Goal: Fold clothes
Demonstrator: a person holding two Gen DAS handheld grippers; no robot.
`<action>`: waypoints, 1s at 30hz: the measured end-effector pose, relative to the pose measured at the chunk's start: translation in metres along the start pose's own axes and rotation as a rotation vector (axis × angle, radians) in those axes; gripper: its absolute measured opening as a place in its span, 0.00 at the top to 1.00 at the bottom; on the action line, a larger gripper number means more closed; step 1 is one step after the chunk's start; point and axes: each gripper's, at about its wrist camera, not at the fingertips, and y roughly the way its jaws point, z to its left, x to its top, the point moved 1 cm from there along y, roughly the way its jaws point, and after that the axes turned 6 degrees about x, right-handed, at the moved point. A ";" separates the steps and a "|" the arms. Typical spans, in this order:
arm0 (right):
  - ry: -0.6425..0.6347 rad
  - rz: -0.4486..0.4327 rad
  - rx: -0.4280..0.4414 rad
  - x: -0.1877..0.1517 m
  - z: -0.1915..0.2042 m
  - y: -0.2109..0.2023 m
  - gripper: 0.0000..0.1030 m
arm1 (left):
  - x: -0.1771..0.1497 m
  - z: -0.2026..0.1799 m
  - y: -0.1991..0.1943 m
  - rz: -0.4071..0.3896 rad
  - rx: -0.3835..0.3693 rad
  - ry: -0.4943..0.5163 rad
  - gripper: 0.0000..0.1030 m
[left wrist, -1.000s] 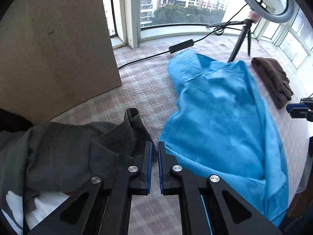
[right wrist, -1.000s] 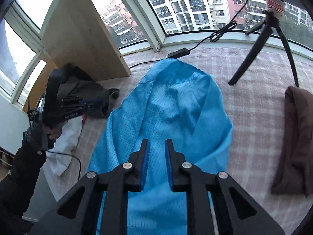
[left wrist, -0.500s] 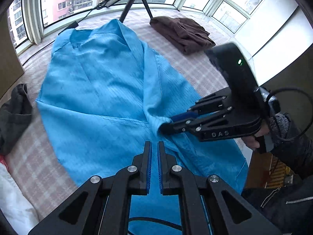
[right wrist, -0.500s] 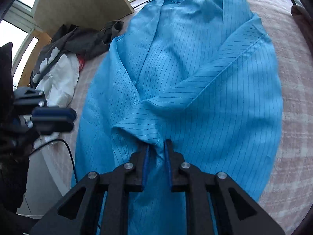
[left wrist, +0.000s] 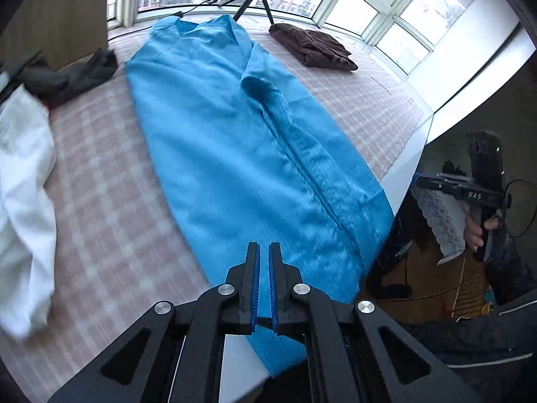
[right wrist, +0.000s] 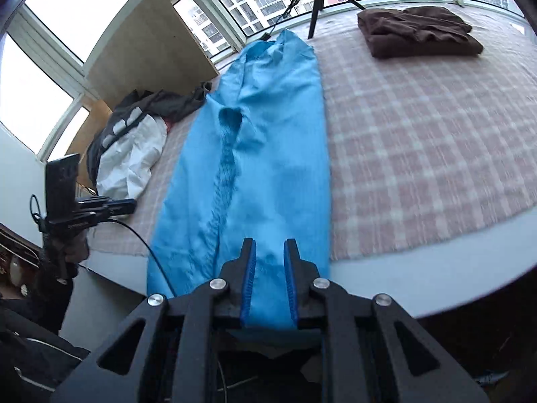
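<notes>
A blue striped garment (left wrist: pixel 235 154) lies lengthwise on the checked table, both sides folded in to a long strip, its near end hanging over the front edge. It also shows in the right wrist view (right wrist: pixel 265 154). My left gripper (left wrist: pixel 263 252) hovers above the garment's near end with its jaws almost closed and nothing between them. My right gripper (right wrist: pixel 270 252) is slightly open above the hanging hem, with cloth seen behind the gap but not pinched. The right gripper also shows in the left wrist view (left wrist: pixel 426 181), off the table's right edge.
A folded brown garment (right wrist: pixel 419 33) lies at the far right. A grey garment (left wrist: pixel 70 74) and a white garment (left wrist: pixel 23 181) are piled at the left. A tripod (right wrist: pixel 319 0) stands at the far edge by the windows. A wooden board (right wrist: pixel 151 53) leans at the left.
The right gripper let go of the blue sleeve it was pinching and pulled back off the table. The sleeve now lies folded along the garment. Both grippers moved back to the near end.
</notes>
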 end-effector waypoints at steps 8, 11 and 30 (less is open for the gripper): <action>0.023 0.026 0.041 -0.100 -0.040 0.004 0.60 | -0.120 -0.032 -0.004 -0.007 0.064 -0.120 0.94; -0.052 0.022 0.020 -0.119 -0.038 0.008 0.60 | -0.132 -0.030 0.015 0.005 0.070 -0.122 0.94; -0.288 0.115 0.040 -0.110 -0.040 0.085 0.47 | -0.147 -0.019 0.087 0.052 0.050 -0.067 0.81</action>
